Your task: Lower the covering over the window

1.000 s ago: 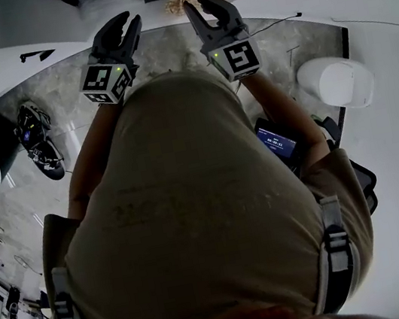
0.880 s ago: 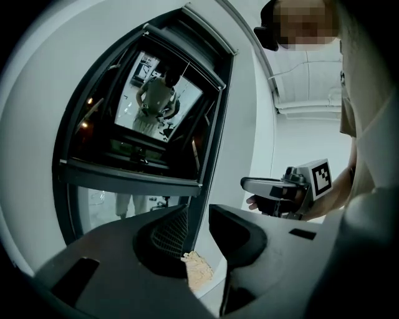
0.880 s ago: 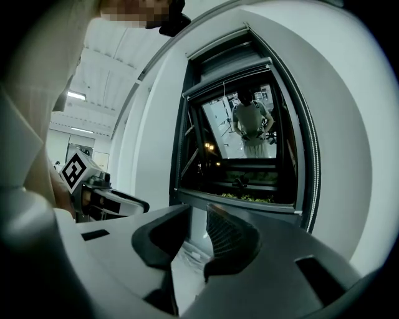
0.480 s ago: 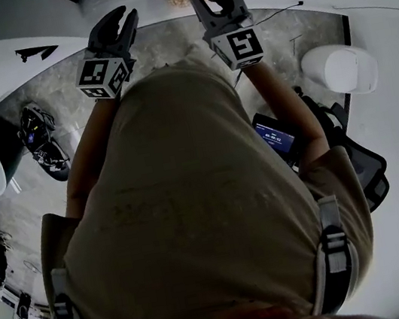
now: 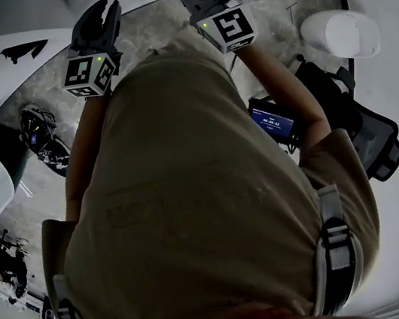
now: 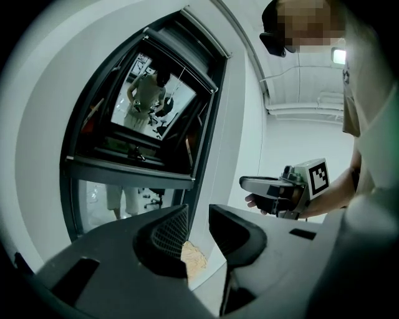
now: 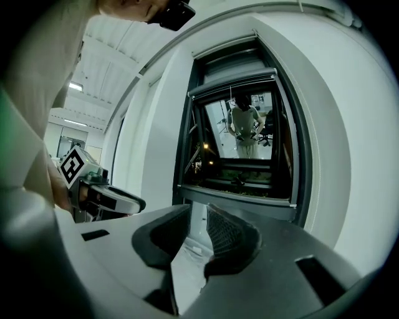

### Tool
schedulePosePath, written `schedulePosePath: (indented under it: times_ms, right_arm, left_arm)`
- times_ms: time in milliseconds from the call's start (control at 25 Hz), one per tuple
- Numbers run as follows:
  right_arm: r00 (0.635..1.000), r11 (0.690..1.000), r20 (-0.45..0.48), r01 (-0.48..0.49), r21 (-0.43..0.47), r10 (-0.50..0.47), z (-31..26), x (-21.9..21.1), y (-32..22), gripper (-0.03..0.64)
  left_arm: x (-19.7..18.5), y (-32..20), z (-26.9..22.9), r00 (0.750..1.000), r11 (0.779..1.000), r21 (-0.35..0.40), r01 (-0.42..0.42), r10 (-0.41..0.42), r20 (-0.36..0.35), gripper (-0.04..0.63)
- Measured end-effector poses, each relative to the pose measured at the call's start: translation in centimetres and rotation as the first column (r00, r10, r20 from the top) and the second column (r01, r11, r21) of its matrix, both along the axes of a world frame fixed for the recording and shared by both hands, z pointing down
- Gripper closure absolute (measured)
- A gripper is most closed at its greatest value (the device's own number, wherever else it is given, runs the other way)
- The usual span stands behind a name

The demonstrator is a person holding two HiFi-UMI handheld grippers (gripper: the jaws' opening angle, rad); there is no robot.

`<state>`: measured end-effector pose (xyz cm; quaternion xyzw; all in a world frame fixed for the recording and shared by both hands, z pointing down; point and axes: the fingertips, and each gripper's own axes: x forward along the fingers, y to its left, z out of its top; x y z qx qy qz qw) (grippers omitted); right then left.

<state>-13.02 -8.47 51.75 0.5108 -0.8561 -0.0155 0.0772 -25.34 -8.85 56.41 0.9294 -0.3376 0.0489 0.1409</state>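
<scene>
The covering is being seen rolled up at the top of the bare window, and nothing is being held by the half-open left gripper or right gripper, so lowering is not yet begun.

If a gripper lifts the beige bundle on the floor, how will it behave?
The bundle looks crumpled and uneven, so it would probably sag rather than hold its shape. It seems soft and light, and unlikely to roll.
</scene>
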Motion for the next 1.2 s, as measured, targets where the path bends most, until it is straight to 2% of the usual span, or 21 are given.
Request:
schedulePosePath:
  times_ms: [280, 720, 840, 1040, 1200]
  right_arm:
    - [1.000, 1.000, 0.003, -0.010, -0.017, 0.010, 1.0, -0.2, 1.2, 0.537]
    - [0.999, 1.000, 0.041, -0.007, -0.015, 0.008, 0.8, 3.8, 3.1, 0.537]
    - [0.999, 1.000, 0.053, 0.006, -0.009, -0.006, 0.5, 6.4, 6.1, 0.537]
    - [0.998, 1.000, 0.069, 0.003, -0.004, -0.003, -0.8, 15.5, 14.9, 0.537]
    - [0.995, 0.999, 0.084, -0.045, -0.018, 0.046, 0.0, 18.9, 16.8, 0.537]
  left_arm:
    - [0.2, 1.2, 0.9, 1.000, 1.000, -0.017, -0.012, 0.012, 0.007, 0.502]
    - [4.8, 3.5, 1.3, 0.999, 0.999, -0.040, -0.015, 0.017, 0.044, 0.502]
    - [7.9, 6.5, 0.9, 0.999, 0.999, -0.042, -0.009, 0.012, 0.053, 0.502]
    - [16.5, 15.1, -0.8, 0.998, 1.000, -0.029, 0.004, -0.003, 0.056, 0.502]
    - [18.7, 16.9, 0.8, 0.999, 0.998, -0.068, 0.014, -0.011, 0.046, 0.502]
